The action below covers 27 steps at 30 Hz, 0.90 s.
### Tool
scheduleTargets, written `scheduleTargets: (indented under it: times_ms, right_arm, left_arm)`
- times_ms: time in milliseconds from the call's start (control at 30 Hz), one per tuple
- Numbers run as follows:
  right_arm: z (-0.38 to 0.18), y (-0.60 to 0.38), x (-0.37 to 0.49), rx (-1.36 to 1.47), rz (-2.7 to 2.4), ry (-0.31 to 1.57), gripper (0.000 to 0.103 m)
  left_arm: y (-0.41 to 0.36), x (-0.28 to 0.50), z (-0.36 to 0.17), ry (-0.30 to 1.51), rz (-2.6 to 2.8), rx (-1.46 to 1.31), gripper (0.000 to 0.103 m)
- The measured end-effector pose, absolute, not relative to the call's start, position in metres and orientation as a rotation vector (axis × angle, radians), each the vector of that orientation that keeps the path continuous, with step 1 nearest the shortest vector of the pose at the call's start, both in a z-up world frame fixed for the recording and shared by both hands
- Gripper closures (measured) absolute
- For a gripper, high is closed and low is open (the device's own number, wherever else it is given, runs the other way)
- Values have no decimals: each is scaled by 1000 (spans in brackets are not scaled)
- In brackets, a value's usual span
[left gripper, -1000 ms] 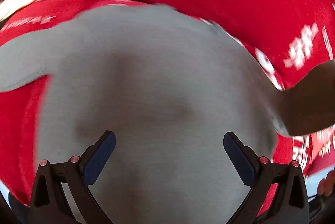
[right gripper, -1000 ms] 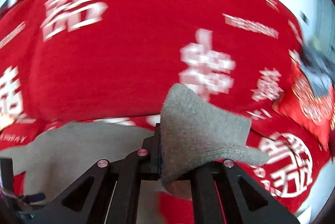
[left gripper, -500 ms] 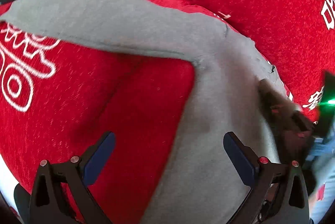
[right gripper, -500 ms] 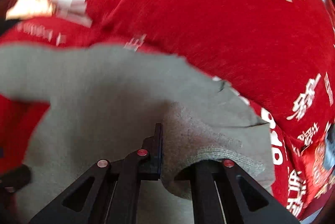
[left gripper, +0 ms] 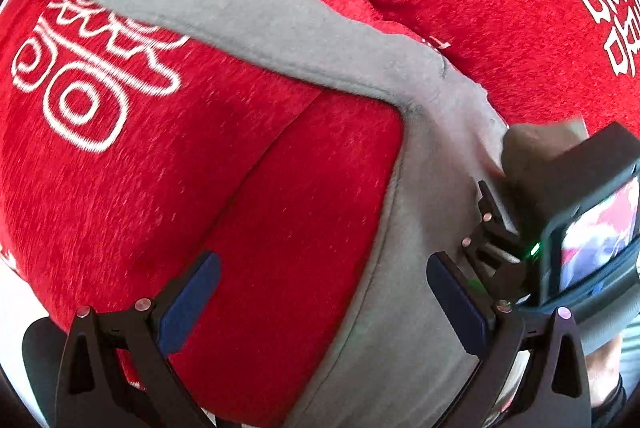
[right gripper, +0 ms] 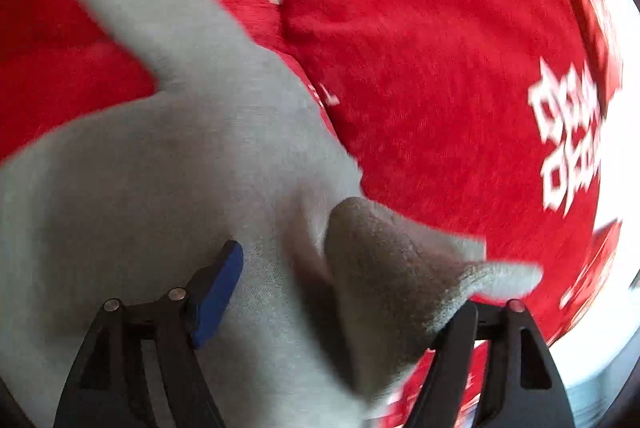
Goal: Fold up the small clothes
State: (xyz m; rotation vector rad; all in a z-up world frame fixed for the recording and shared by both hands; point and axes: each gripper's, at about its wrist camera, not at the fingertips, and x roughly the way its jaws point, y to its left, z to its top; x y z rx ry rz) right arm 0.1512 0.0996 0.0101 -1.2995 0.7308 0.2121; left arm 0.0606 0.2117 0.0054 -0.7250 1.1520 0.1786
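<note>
My left gripper (left gripper: pixel 323 302) has its jaws spread wide, both blue pads (left gripper: pixel 191 302) bare with nothing between them. It points forward and down, tilted slightly. My right gripper (right gripper: pixel 344 292) is also spread apart: its left pad (right gripper: pixel 218 292) shows clear and blue, while the right finger (right gripper: pixel 460 324) is partly covered, so I cannot see that pad. From the left wrist view, the right gripper (left gripper: pixel 490 228) sits just beside my left one, at its right edge, crossing close in front of the right finger. A bit of my hand (left gripper: pixel 604 368) shows behind it.
</note>
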Motion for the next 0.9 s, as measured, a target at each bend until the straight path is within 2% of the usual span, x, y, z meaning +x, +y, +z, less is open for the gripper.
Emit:
scheduleTargets:
  times_ms: [100, 200, 300, 433, 667, 767, 900]
  right_arm:
    - [8, 101, 138, -1348, 230, 701, 24]
    - [15, 93, 148, -1239, 227, 787, 24]
    - [37, 68, 165, -976, 273, 938, 24]
    - [75, 2, 176, -478, 451, 1111, 24]
    - [82, -144, 207, 10, 317, 1154, 24]
    - [82, -198, 205, 43, 218, 1124, 24]
    - [77, -242, 188, -219, 37, 1085, 24]
  left_arm:
    - [212, 54, 5, 1163, 188, -718, 0]
    - [208, 57, 4, 1175, 188, -716, 0]
    - [201, 65, 13, 1161, 182, -702, 0]
    - [190, 82, 26, 1138, 168, -659, 0]
    - [140, 123, 62, 1113, 60, -561, 0]
    - [110, 141, 69, 1117, 15, -473, 0]
    - [82, 166, 43, 1188, 36, -366, 0]
